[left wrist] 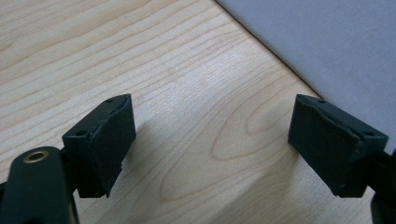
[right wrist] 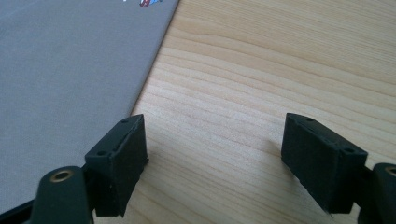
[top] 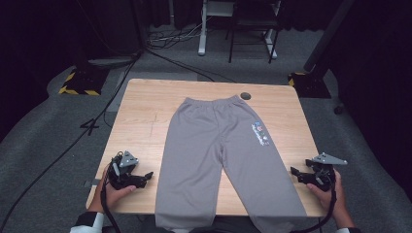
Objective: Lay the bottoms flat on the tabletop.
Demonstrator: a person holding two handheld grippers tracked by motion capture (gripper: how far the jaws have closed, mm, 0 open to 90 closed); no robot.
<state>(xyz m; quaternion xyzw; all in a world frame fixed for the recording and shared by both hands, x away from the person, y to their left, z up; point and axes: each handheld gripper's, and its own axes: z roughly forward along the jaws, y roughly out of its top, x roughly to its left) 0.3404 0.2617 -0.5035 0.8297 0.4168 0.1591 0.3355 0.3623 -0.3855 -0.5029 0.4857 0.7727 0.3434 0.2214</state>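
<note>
Grey trousers [top: 221,150] lie flat along the wooden table [top: 145,111], waistband at the far end and both legs reaching past the near edge. A small coloured print [top: 260,132] marks the right leg. My left gripper [top: 145,176] rests open on bare wood just left of the left leg, whose grey edge [left wrist: 327,46] shows beyond its jaws. My right gripper [top: 295,171] stands open just right of the right leg, with the trouser fabric [right wrist: 70,70] at the left of its view. Nothing sits between either pair of jaws.
A dark round cable hole [top: 246,95] sits near the table's far edge by the waistband. Beyond the table are a white desk leg [top: 202,34], a black chair frame [top: 252,34] and cables on the grey carpet [top: 53,136].
</note>
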